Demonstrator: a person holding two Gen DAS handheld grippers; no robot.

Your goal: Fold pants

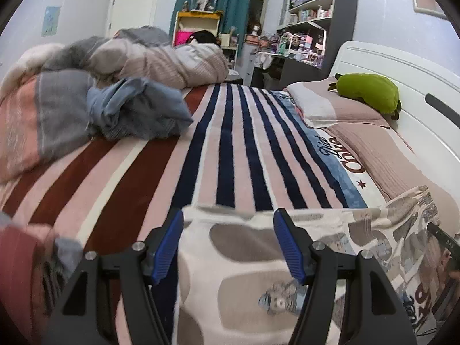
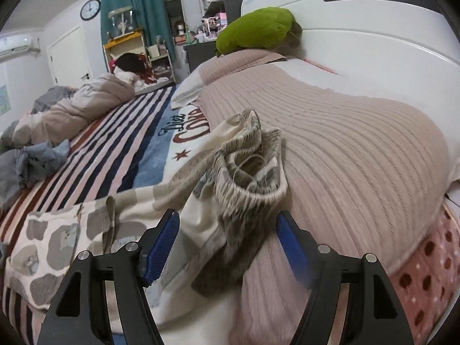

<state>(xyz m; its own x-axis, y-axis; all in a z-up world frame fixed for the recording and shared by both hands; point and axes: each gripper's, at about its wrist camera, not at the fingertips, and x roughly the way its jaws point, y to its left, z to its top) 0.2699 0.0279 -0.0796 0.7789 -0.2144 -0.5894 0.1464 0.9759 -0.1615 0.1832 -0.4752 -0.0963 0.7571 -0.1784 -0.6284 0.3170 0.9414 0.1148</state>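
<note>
Cream pants (image 1: pixel 247 261) with grey-brown patches and small cartoon prints lie across the striped bed cover. My left gripper (image 1: pixel 228 247) is open, its blue pads either side of a leg's hem end, just above the cloth. In the right wrist view the pants (image 2: pixel 69 238) run left, and the ribbed elastic waistband (image 2: pixel 247 178) is bunched up against a pink ribbed pillow. My right gripper (image 2: pixel 227 247) is open, with the cloth below the waistband between its blue pads. The right gripper's edge shows at the far right of the left wrist view (image 1: pixel 444 244).
A striped blanket (image 1: pixel 230 149) covers the bed. A crumpled blue-grey garment (image 1: pixel 138 109) and a heaped duvet (image 1: pixel 138 57) lie at the far left. Pink pillows (image 2: pixel 345 143), a green plush (image 2: pixel 258 31) and the white headboard (image 2: pixel 373 28) are on the right.
</note>
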